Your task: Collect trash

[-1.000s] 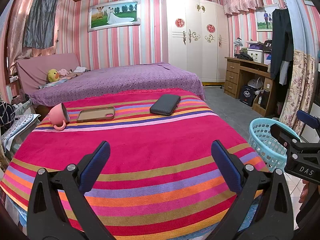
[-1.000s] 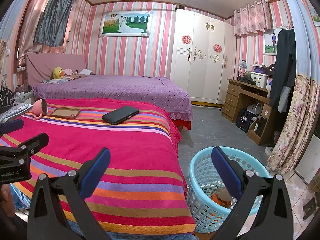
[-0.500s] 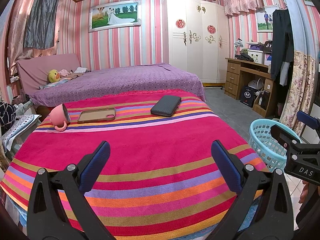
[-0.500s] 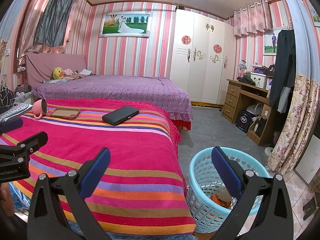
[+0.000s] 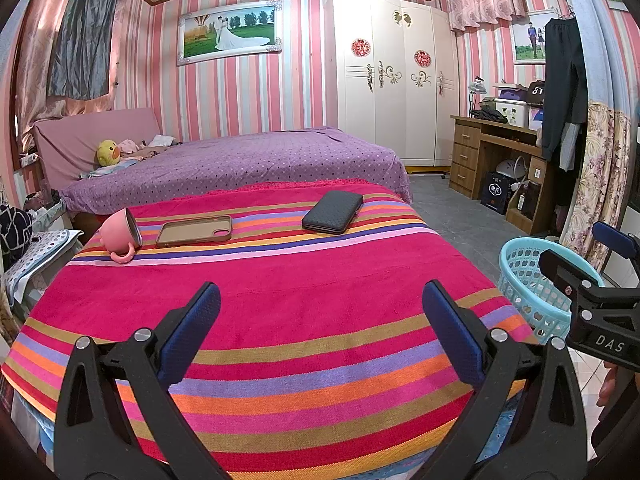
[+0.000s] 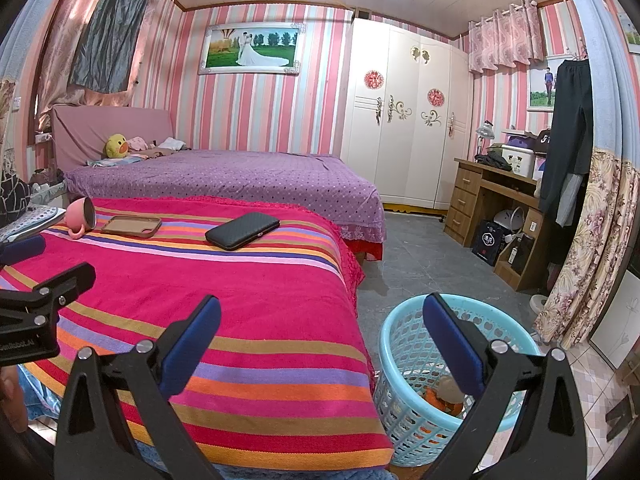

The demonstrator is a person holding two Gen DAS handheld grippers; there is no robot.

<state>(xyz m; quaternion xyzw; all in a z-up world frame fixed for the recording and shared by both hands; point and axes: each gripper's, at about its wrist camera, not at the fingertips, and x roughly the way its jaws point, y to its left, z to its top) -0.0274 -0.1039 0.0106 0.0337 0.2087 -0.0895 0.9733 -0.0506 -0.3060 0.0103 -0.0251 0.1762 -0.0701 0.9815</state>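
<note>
A light blue plastic basket (image 6: 404,344) stands on the floor at the foot corner of the striped bed; orange and pale bits of trash (image 6: 444,394) lie in its bottom. It also shows in the left wrist view (image 5: 524,280). My left gripper (image 5: 320,332) is open and empty above the near end of the striped bedspread (image 5: 260,304). My right gripper (image 6: 320,340) is open and empty, hanging over the bed's corner and the basket. Each gripper shows at the edge of the other's view.
On the far part of the striped bed lie a tipped pink mug (image 5: 120,232), a brown phone case (image 5: 194,230) and a black wallet (image 5: 332,212). A purple bed (image 5: 240,160), white wardrobe (image 5: 392,92) and wooden desk (image 5: 492,160) stand beyond.
</note>
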